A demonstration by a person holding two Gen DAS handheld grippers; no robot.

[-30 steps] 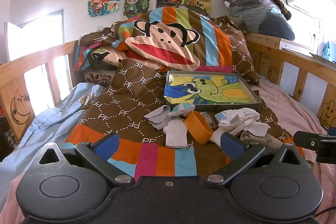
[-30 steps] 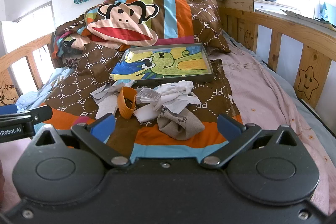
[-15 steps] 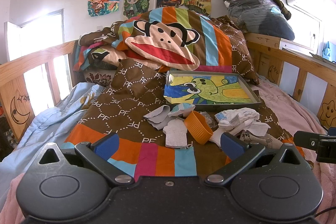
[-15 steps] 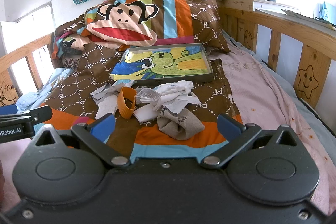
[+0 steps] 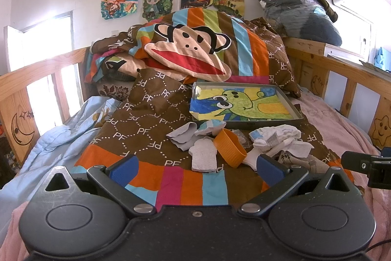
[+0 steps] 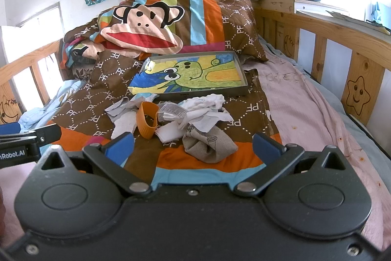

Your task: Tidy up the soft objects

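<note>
Gaping wide and empty, both grippers' jaws short of the sock pile [image 6: 195,114].

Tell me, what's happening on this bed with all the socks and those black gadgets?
A person holds two handheld grippers over the bed, apparently about to tidy soft items. The left gripper and right gripper are both open and hold nothing. Ahead lies a pile of socks with an orange cup on its side among them, on the patterned quilt. Behind sits a shallow tray lined with a cartoon drawing. Nothing is sorted yet.
</note>
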